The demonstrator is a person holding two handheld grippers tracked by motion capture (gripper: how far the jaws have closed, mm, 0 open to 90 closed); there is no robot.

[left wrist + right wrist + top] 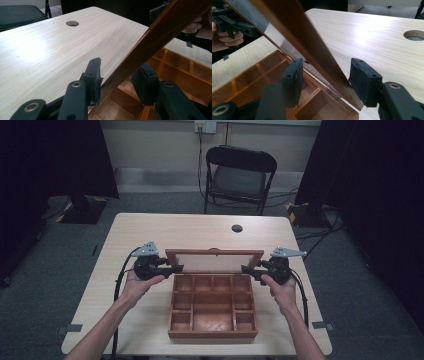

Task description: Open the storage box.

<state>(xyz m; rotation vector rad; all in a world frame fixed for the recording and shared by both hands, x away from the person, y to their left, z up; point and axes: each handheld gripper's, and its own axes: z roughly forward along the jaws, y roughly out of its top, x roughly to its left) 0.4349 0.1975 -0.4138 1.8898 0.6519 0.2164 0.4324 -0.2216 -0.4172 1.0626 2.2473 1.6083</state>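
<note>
Recording studio or lab, black curtains (55, 155) (both sides), folding chair (240, 175), floor cables (320, 232)

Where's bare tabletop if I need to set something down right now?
Free: the table behind the raised lid, round the cable hole, and both side strips beside the wooden box. Crowded: the lid's ends, where left gripper and right gripper straddle it.

Left claw (172, 269) and right claw (248, 269) level, facing inward, jaws parted

High view overhead; claw views close, sharing lid (160, 37).
</note>
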